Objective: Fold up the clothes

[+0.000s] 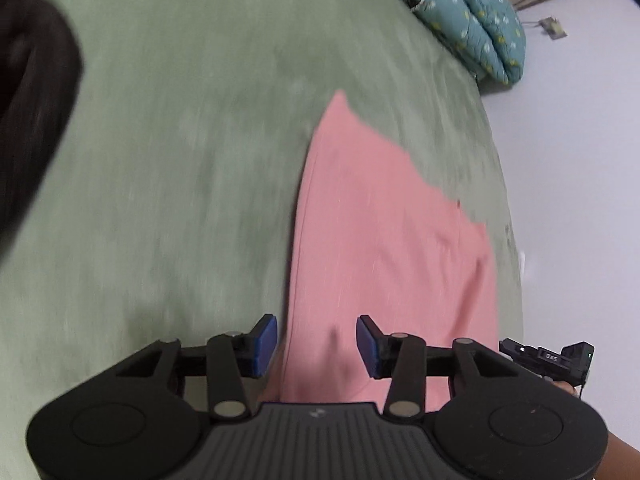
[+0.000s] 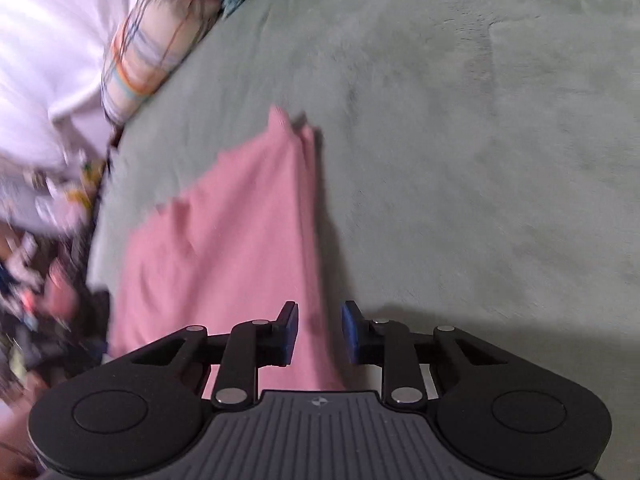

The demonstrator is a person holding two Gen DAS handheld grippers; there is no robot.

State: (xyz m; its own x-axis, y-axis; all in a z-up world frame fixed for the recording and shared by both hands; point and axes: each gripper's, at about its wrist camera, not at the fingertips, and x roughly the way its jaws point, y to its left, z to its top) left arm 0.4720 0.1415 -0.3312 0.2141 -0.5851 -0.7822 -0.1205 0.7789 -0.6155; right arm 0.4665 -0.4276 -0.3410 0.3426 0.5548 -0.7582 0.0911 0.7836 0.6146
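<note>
Pink garment (image 1: 380, 248) lies flat on the green bed cover (image 1: 180, 160), a long narrow piece with its long axis running straight away from both grippers, tapering to a point at the far end. Looks already folded lengthwise at least once, judging by the doubled edge in the right wrist view.

Left gripper (image 1: 316, 344) hangs over the near end of the garment, jaws partly apart, blue pads clear of the cloth, nothing clamped. The garment's left edge runs just inside its left pad; most of the cloth spreads to its right.

Right gripper (image 2: 319, 330) is also at the near end, jaws narrower than the left's but with a gap showing, holding nothing. The garment's right edge passes between its pads; the cloth spreads to its left. So the two grippers bracket the near hem, one per corner, about equally close.

Next move probably turns on pinching those near corners and carrying them along the long axis to the far tip.

Hard to tell: both views are motion-blurred, and the near hem itself is hidden under the gripper bodies, so exact corner positions are unseen. Garment type unclear. Whether the pads touch fabric underneath cannot be told. Teal floral quilt (image 1: 472, 12) sits at the far bed edge.
</note>
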